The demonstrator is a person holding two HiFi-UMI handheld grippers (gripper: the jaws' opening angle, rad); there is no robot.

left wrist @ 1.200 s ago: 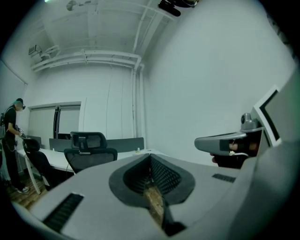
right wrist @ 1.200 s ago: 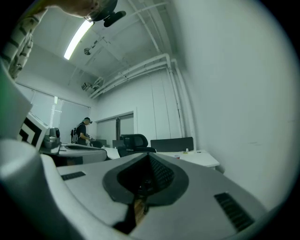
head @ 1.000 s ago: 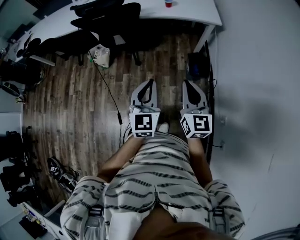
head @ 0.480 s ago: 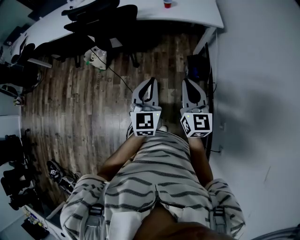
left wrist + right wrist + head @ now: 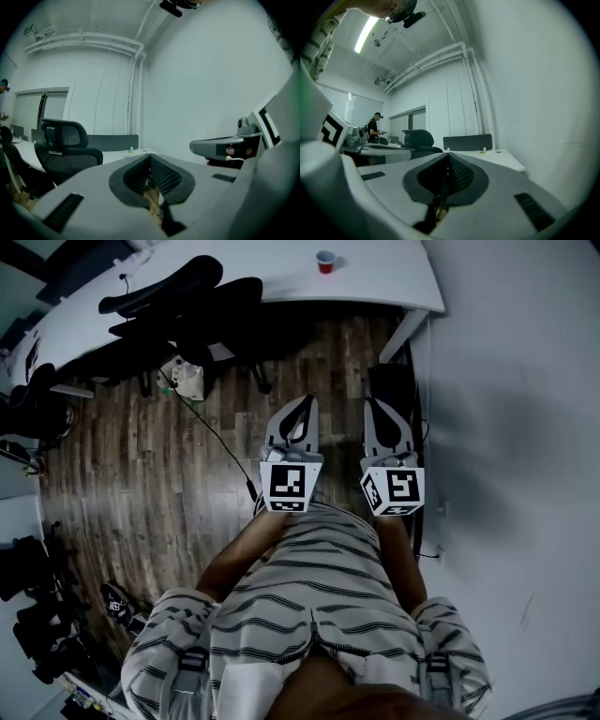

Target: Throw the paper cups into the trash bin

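Observation:
A red paper cup [image 5: 325,261] stands on the white desk [image 5: 375,277] at the far end of the room. Both grippers are held side by side in front of the person's striped shirt, over the wooden floor and well short of the desk. My left gripper [image 5: 304,402] is shut with nothing between its jaws, and its tips [image 5: 150,156] meet. My right gripper [image 5: 371,402] is also shut and empty, its jaws closed to a point [image 5: 448,154]. A dark bin-like box [image 5: 391,382] stands under the desk's right end by the wall.
Black office chairs [image 5: 192,306] crowd the desk's left part. A cable [image 5: 217,432] runs across the floor from a small white box [image 5: 183,379]. The white wall [image 5: 506,427] bounds the right side. Another person [image 5: 372,126] stands far off.
The view has advanced toward the desk, so the red cup shows fully and lower in the picture. Both grippers stay shut and side by side.

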